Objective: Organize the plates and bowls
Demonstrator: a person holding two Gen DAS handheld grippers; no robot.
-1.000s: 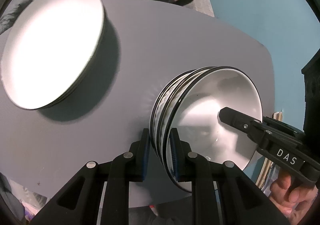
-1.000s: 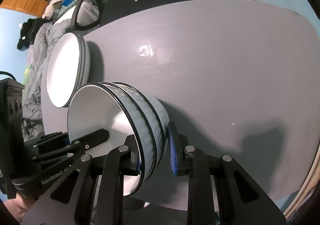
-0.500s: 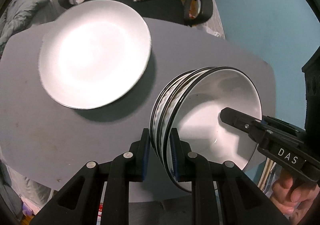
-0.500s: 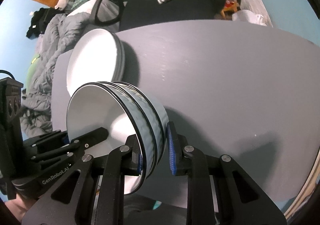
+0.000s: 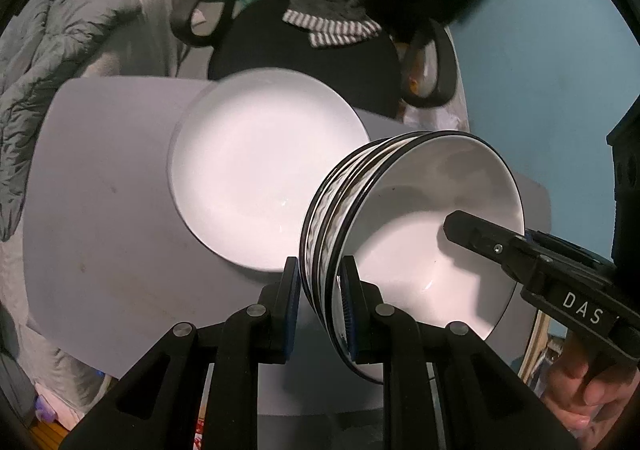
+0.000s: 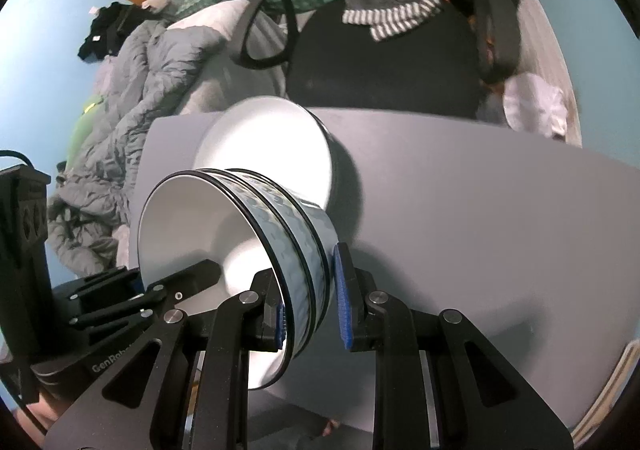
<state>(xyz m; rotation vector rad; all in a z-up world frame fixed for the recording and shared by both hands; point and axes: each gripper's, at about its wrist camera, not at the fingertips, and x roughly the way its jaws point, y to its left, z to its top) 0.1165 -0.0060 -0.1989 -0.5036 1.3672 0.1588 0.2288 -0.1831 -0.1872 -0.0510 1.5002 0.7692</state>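
A stack of three nested white bowls (image 5: pixel 420 234) with dark rims and patterned sides hangs in the air between both grippers. My left gripper (image 5: pixel 320 290) is shut on the stack's rim on one side. My right gripper (image 6: pixel 310 302) is shut on the opposite rim of the same bowls (image 6: pixel 224 234). A stack of white plates (image 5: pixel 260 174) rests on the grey table (image 5: pixel 100 230), just beyond and below the bowls. In the right wrist view the plates (image 6: pixel 268 146) sit near the table's far left edge, partly hidden by the bowls.
A black office chair (image 6: pixel 384 62) draped with a grey garment and striped cloth stands at the table's far edge. A grey quilt (image 6: pixel 132 90) lies on a bed to the left. A person's hand (image 5: pixel 592 394) holds the right gripper's handle.
Both grippers have lifted the bowl stack and carried it toward the plates. The plates now sit right behind the bowls, and more of the chair and bed shows.
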